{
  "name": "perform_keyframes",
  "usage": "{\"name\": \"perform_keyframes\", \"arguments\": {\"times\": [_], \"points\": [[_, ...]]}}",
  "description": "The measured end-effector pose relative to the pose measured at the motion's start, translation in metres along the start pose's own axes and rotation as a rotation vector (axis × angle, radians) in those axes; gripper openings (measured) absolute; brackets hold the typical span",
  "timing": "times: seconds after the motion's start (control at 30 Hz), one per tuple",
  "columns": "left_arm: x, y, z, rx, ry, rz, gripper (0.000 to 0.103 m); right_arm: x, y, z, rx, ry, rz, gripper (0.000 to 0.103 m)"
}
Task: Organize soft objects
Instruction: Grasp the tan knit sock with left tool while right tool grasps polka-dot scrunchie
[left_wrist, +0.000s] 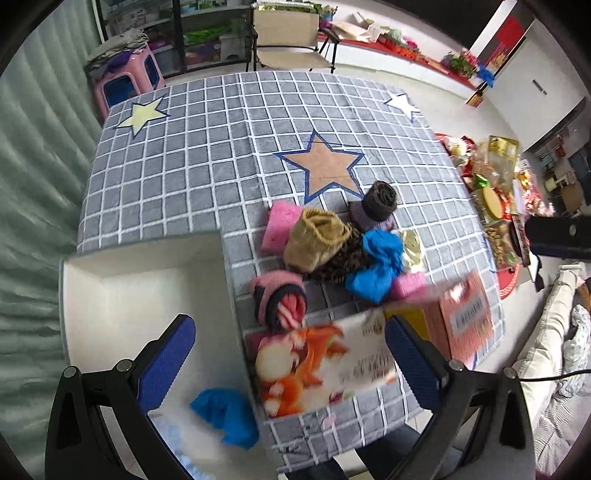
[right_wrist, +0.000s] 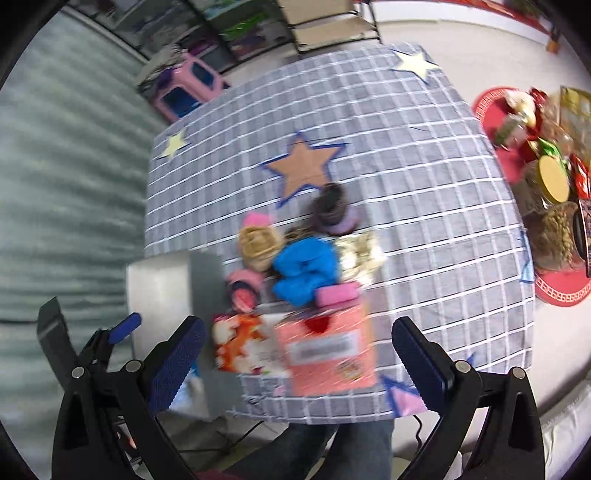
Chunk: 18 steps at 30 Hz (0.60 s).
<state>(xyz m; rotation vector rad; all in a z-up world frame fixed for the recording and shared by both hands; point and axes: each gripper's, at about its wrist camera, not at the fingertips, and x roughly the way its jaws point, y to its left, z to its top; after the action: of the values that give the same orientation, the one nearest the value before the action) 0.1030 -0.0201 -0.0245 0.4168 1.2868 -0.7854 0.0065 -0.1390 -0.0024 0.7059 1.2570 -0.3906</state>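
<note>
A pile of soft objects lies mid-table: a tan knit roll (left_wrist: 317, 238) (right_wrist: 258, 245), a blue crumpled cloth (left_wrist: 376, 264) (right_wrist: 306, 267), a pink rolled sock (left_wrist: 280, 299) (right_wrist: 243, 288), a dark knit roll (left_wrist: 378, 201) (right_wrist: 330, 206) and pink sponges (left_wrist: 280, 227) (right_wrist: 338, 295). A white bin (left_wrist: 122, 295) (right_wrist: 159, 291) at the table's left edge holds another blue cloth (left_wrist: 225, 411). My left gripper (left_wrist: 290, 360) is open and empty above the bin's right wall. My right gripper (right_wrist: 297, 363) is open and empty above the near table edge.
A food-print box (left_wrist: 325, 363) (right_wrist: 247, 343) and an orange-pink box (left_wrist: 465, 317) (right_wrist: 327, 350) lie at the near edge of the grey checked tablecloth (left_wrist: 207, 166) (right_wrist: 424, 184). A red tray of snacks (left_wrist: 495, 195) (right_wrist: 546, 184) stands right. A chair (left_wrist: 288, 37) and pink stool (left_wrist: 125, 77) are behind.
</note>
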Motion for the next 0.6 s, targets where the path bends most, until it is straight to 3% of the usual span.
{"name": "perform_keyframes", "arguments": {"times": [0.37, 0.6], "points": [[0.083, -0.022, 0.062, -0.006, 0.152, 0.091, 0.103, 0.098, -0.089, 0.047, 0.119, 0.215, -0.012, 0.102], [0.122, -0.022, 0.081, -0.063, 0.245, 0.091, 0.103, 0.157, -0.115, 0.053, 0.207, 0.315, 0.101, 0.102]]}}
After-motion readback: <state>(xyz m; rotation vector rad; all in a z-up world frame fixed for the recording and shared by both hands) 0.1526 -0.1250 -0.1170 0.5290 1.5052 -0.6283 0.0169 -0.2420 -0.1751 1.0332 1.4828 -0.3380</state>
